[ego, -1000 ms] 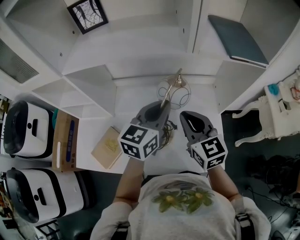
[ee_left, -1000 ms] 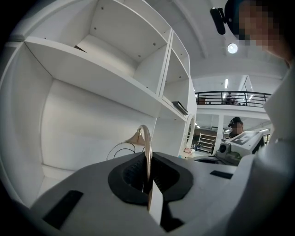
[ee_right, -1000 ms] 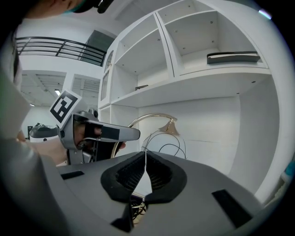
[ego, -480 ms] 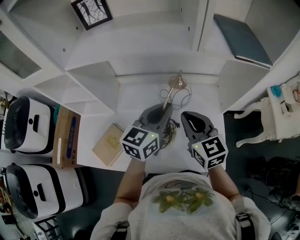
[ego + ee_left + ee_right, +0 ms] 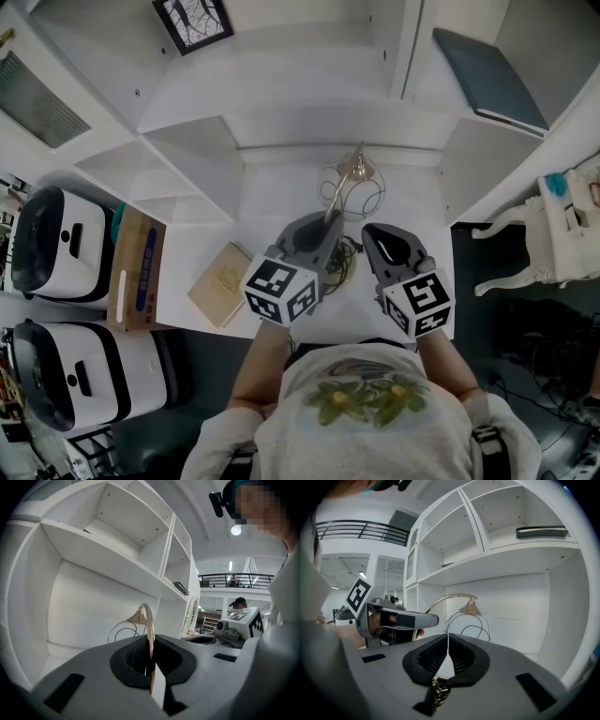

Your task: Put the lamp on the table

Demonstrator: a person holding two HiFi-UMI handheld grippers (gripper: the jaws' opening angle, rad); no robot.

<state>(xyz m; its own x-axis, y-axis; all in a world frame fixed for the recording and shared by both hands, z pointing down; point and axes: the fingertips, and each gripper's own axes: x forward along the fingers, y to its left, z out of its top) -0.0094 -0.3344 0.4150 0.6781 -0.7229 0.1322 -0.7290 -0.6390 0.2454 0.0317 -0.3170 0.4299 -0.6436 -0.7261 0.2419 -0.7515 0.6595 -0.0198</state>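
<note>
The lamp (image 5: 353, 174) has a gold arched stem, a small gold cone and a thin wire shade. It stands over the white table (image 5: 281, 202), just ahead of both grippers. My left gripper (image 5: 323, 228) is shut on the stem, which rises between its pads in the left gripper view as the gold stem (image 5: 149, 623). My right gripper (image 5: 371, 232) hangs beside it on the right, shut with nothing between its pads (image 5: 440, 656). From the right gripper view the lamp (image 5: 461, 598) arches above the left gripper (image 5: 401, 619). The grippers hide the lamp's base.
A tan book (image 5: 223, 284) lies on the table's left part. A cardboard box (image 5: 139, 272) and two white appliances (image 5: 56, 248) stand further left. White shelves surround the table, with a framed picture (image 5: 192, 21) and a dark book (image 5: 487, 66). A white chair (image 5: 562, 225) stands at the right.
The head view has drifted slightly, so everything sits a little lower and to the right. Both grippers and the lamp keep the same places relative to each other.
</note>
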